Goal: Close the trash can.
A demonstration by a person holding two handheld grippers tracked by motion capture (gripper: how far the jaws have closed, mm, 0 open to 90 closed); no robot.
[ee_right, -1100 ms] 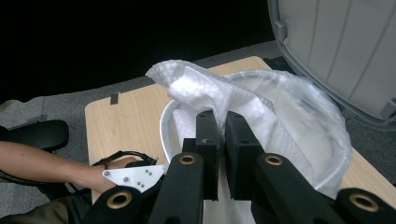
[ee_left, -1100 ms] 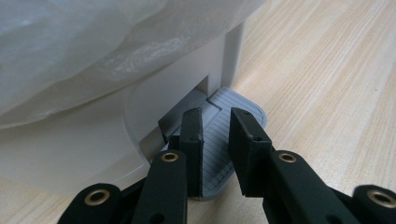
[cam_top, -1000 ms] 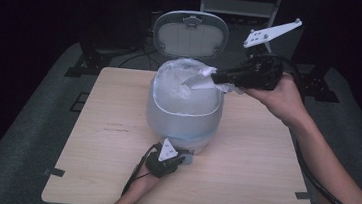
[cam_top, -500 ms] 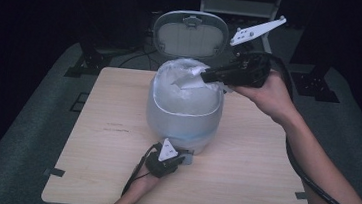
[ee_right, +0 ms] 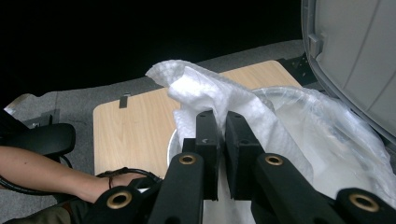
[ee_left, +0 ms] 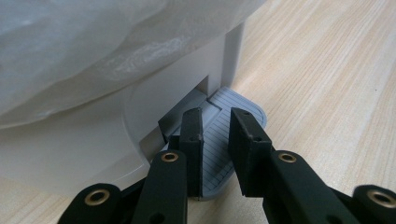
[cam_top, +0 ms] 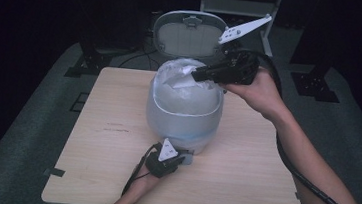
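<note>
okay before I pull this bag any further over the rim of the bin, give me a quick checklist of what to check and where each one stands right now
1. Right gripper shut on the plastic bag: ok, the jaws pinch a bunched fold of it.
2. Lid up and out of the way: ok, it stands open behind the bin.
3. Left gripper on the pedal: ok, its nearly shut jaws rest on the ribbed grey pedal at the base.
4. Bag seated over the rim all round: cannot tell; the near side looks draped over, the far side is hidden.
5. Bag free of tears at the pinch: cannot tell, the fold covers it.
6. Bin standing fully on the table: ok.
</note>
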